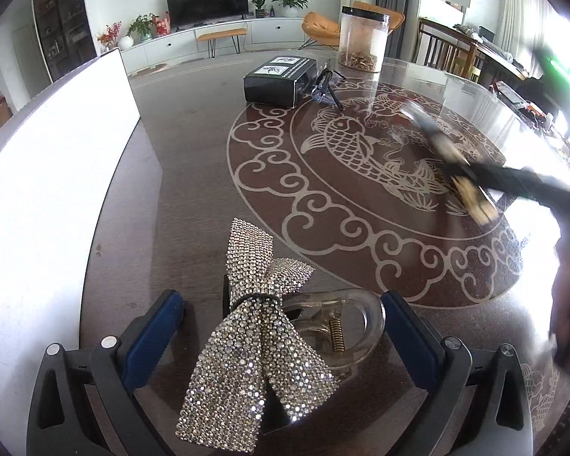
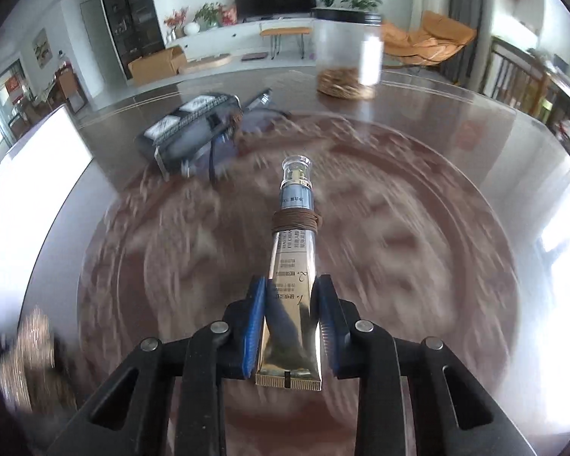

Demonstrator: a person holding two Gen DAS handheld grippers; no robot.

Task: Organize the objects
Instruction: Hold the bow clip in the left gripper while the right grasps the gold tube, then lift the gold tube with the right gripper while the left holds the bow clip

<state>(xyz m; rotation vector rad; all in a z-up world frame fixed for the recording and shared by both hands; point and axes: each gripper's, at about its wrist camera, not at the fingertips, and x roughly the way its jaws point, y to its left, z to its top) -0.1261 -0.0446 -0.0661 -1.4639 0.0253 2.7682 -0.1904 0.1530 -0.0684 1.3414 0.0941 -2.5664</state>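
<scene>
Right gripper (image 2: 290, 326) clamped on my gold cosmetic tube with clear cap (image 2: 292, 266), tail-end grip, cap forward, clear of dark patterned bench (image 2: 437, 228). Left gripper (image 1: 281, 326) wide open, straddling rhinestone bow hair clip (image 1: 254, 326) resting on bench, apparently untouched. Black box (image 1: 277, 81) far side.

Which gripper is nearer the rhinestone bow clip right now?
Left. The left gripper has its open fingers on either side of the rhinestone bow clip. The right gripper is off to the side, shut on a gold tube.
</scene>
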